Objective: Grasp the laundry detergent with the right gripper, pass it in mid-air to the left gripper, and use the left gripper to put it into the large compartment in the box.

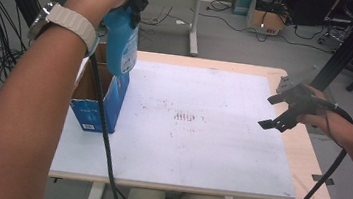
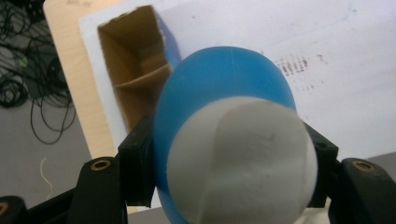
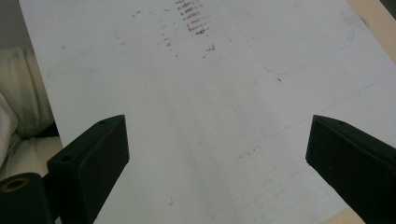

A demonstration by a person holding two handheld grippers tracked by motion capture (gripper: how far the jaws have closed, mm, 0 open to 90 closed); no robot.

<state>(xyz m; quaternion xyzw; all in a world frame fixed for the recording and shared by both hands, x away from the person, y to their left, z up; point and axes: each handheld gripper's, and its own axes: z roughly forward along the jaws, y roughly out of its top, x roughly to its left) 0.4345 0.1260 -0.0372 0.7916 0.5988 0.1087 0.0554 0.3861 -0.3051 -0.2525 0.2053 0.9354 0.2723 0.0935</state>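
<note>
The blue bottle (image 1: 122,40) hangs above the open blue carton (image 1: 98,101) at the desk's (image 1: 304,149) left edge, its base over the carton's mouth. The left gripper's (image 1: 135,4) fingers (image 2: 136,168) clamp it on both sides near its white cap (image 2: 243,163). Well apart, at the right edge of the white board (image 1: 201,127), the right gripper (image 1: 280,111) hovers with its fingers (image 3: 98,154) spread wide, nothing between them.

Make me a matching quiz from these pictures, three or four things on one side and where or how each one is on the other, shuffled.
Things:
1. blue bottle
2. cardboard box
3. right gripper
4. white board

States:
A. lies flat on the table
B. jaws wide apart, nothing between them
C. clamped in the left gripper, above the box
D. stands open at the board's left edge

Pairs: 1-C, 2-D, 3-B, 4-A
</note>
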